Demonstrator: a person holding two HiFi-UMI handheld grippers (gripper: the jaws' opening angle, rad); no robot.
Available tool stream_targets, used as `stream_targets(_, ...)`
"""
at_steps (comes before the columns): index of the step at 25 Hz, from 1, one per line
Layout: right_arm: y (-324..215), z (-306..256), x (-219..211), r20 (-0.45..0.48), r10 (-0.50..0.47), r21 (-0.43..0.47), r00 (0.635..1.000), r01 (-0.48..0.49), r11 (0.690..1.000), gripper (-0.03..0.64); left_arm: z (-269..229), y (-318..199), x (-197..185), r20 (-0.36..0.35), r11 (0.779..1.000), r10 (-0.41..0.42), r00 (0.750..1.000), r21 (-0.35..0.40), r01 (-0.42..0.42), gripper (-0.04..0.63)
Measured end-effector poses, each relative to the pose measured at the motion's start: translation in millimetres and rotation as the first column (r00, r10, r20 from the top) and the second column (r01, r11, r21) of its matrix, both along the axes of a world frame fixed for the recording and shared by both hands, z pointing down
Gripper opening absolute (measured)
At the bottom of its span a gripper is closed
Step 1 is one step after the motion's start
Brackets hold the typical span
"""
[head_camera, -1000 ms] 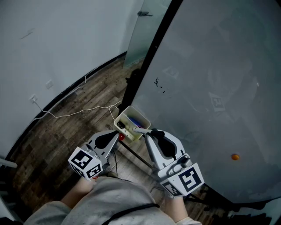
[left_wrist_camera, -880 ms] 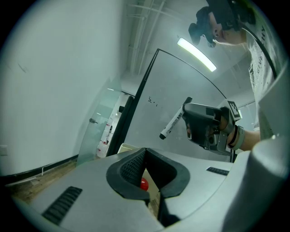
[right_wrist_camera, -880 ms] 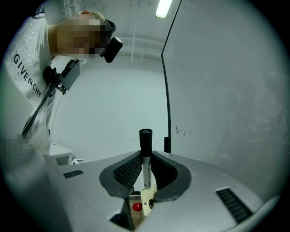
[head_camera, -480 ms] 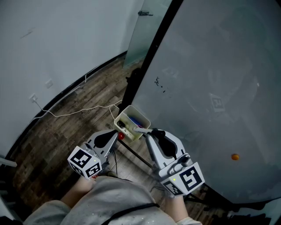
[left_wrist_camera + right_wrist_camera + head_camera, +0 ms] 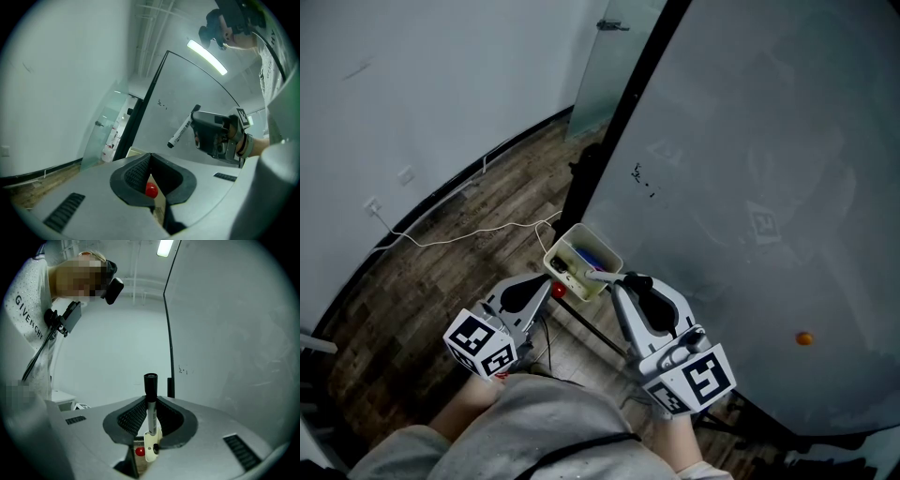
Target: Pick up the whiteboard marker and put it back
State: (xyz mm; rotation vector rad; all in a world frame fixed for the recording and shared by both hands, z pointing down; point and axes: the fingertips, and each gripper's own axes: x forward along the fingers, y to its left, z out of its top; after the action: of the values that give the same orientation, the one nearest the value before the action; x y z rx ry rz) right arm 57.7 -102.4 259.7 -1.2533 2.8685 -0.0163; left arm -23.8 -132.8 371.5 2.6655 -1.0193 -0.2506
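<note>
Only the right gripper view showed "GIVENCH" on the person's shirt (image 5: pixel 28 315). The right gripper (image 5: pixel 151 405) clenched the whiteboard marker (image 5: pixel 150 383); the left gripper (image 5: pixel 149 162) stayed closed, empty.

L gripper (image 5: pixel 150 158) closed; R gripper (image 5: pixel 195 121) holds marker (image 5: pixel 181 131).

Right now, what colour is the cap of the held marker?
Black; the marker cap shows best in the right gripper view.

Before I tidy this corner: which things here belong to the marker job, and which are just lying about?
Job in hand:
- whiteboard marker
- right gripper, clamped on it
- marker tray
- whiteboard

Lying about:
- white cable on the floor
- orange dot on the board
- left gripper, shut and empty
</note>
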Motion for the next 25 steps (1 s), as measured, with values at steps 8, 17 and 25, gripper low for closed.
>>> stream_targets(8,-9,17,-1,0.017,-0.012,-0.042,1.0,0.013,0.999,0.077,6,-4,-7,0.019,1.0,-0.021,1.0,-0.015,0.022,0.015)
stream_targets(17,-21,49,-3,0.017,-0.014,-0.108,1.0,0.016,0.994,0.076,18,-8,-13,0.041,0.998,-0.044,0.998,-0.043,0.046,0.015)
stream_targets(25,-27,79,-5,-0.02,-0.003,-0.153,1.0,0.0,0.988,0.077,23,-13,-8,0.052,0.998,-0.027,0.998,-0.049,0.03,0.015)
